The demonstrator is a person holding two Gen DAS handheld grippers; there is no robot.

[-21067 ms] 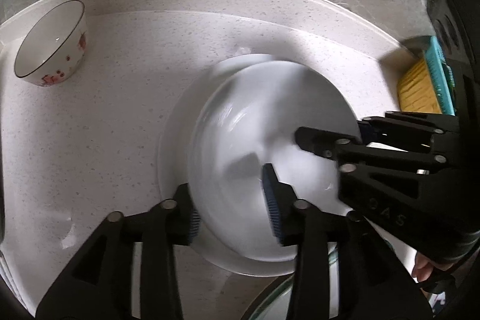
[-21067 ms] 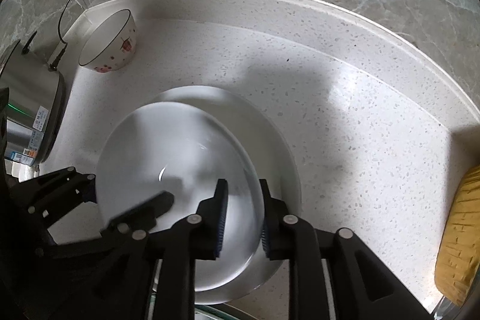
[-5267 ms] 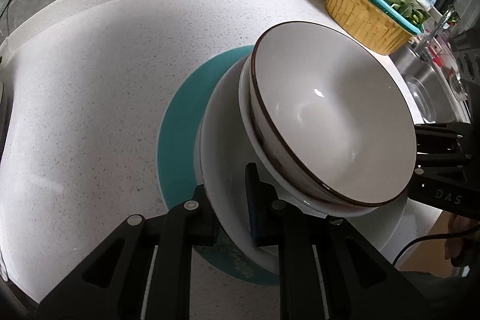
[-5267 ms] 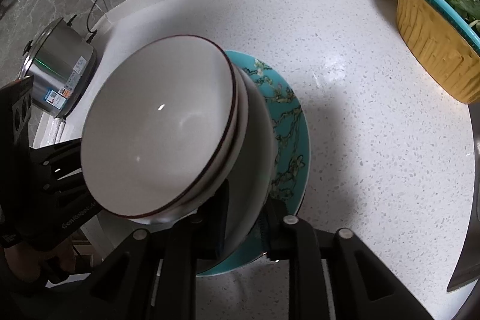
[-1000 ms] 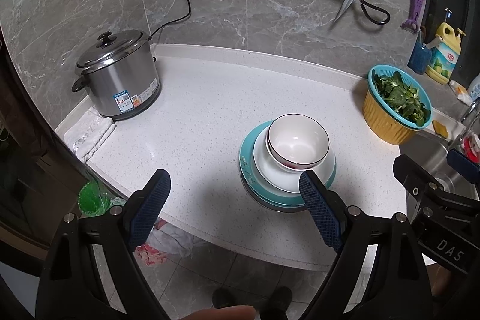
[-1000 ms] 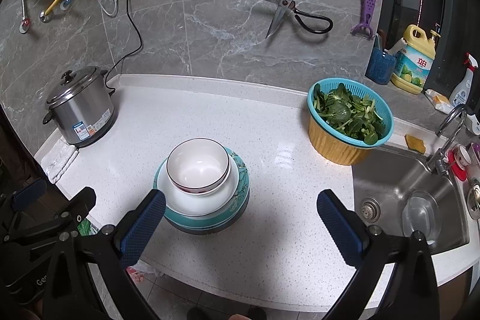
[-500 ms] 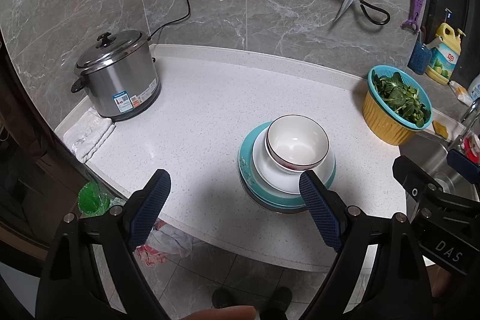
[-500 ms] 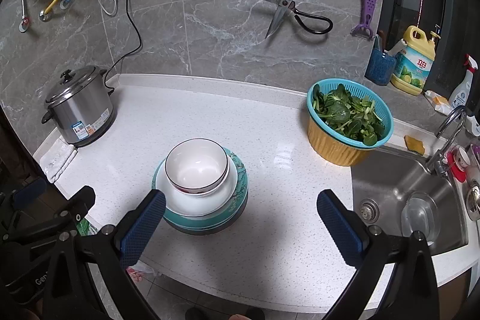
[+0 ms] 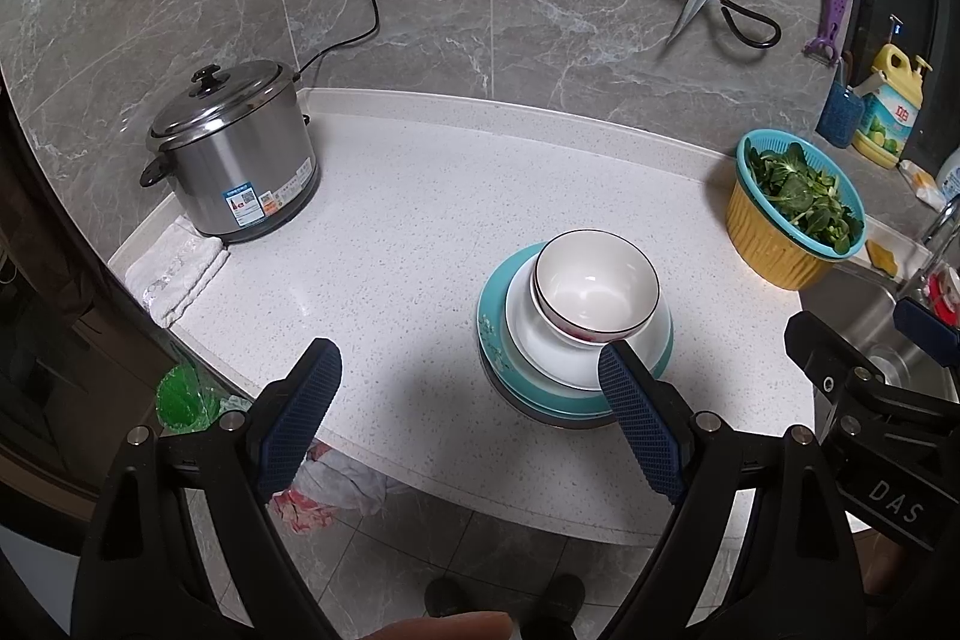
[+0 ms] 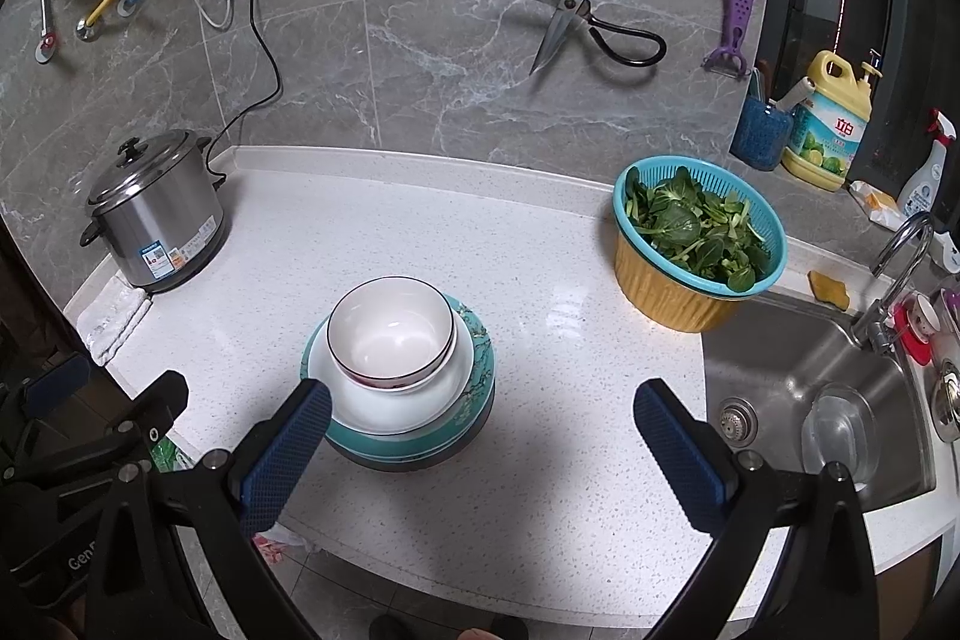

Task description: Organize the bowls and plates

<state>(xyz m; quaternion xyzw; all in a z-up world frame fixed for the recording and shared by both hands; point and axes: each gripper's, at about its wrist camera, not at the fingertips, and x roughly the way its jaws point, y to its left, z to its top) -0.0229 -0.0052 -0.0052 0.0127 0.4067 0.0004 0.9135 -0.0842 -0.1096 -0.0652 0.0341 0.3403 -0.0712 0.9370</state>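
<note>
On the white speckled stone counter (image 10: 570, 448) stands one stack of crockery, a little left of centre in the right wrist view and right of centre in the left wrist view. At the bottom lies a teal plate with a blossom-branch pattern (image 10: 477, 358); something darker seems to sit under it, though the view is too poor to tell what. On the teal plate rests a plain white deep plate (image 10: 396, 409), and in that sits a white bowl with a dark rim and red flower marks (image 10: 390, 328), upright and empty.

The left tool (image 9: 465, 403) hangs at the bottom of its own frame with its blue-padded fingers (image 9: 303, 418) spread wide, nothing between them; the right-hand pad overlaps the near edge of the stack in the picture but stands above it, apart. The right tool (image 10: 480, 448) is likewise released, its jaws wide and empty, with the stack showing just beyond its left pad.

In the upper left of both frames a stainless steel cooker with a black-knobbed lid (image 9: 231, 157) stands on the counter, its cord running up to a wall socket, with a folded white cloth (image 9: 174, 271) beside it. At the right is a yellow basket with a turquoise strainer of green leaves (image 10: 699, 244), next to a steel sink (image 10: 822, 400). Black-handled scissors (image 10: 576, 16) hang on the grey marble wall.
</note>
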